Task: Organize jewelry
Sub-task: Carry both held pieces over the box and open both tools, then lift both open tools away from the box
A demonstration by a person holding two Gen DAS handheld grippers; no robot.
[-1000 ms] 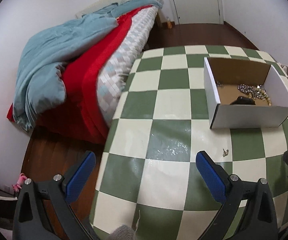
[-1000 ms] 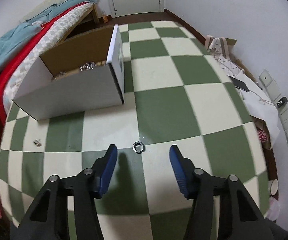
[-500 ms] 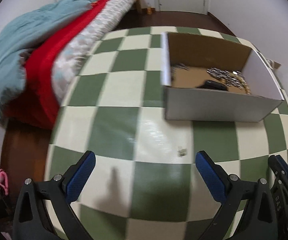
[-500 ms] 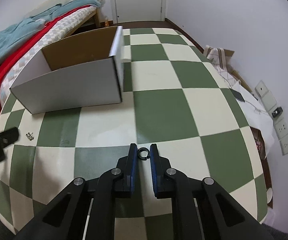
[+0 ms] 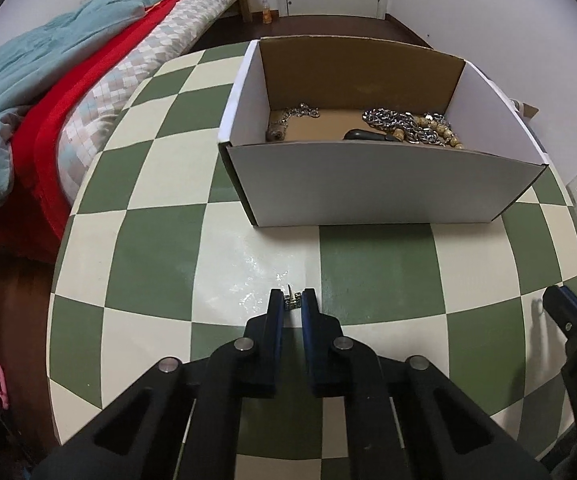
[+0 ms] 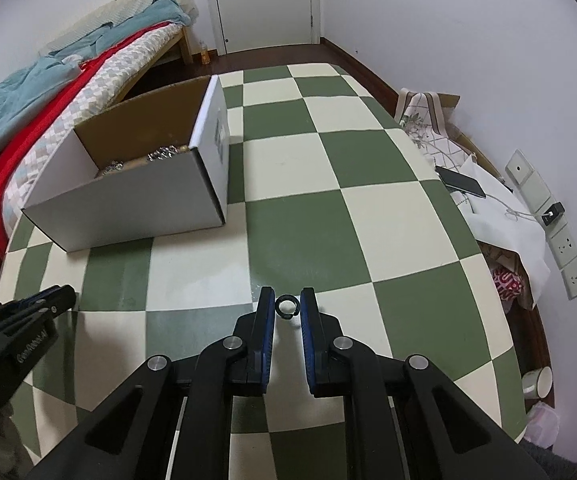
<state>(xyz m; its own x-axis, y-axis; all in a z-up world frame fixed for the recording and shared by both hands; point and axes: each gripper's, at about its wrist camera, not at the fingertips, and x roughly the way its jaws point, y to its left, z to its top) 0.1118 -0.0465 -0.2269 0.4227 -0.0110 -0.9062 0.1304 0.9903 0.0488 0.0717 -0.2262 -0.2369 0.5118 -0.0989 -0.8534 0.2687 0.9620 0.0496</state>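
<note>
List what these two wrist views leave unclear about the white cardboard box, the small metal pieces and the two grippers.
- White cardboard box: its near wall hides the front of the floor in both views; the silver chain is partly seen.
- Small gold earring-like piece, left wrist view: too small to identify, partly between the left gripper pads.
- Dark open ring, right wrist view: contact with the right gripper pads is unclear.

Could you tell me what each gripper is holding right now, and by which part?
The left gripper pinches a small earring by its decorated body, post upward. The right gripper grips a dark ring across its band.
</note>
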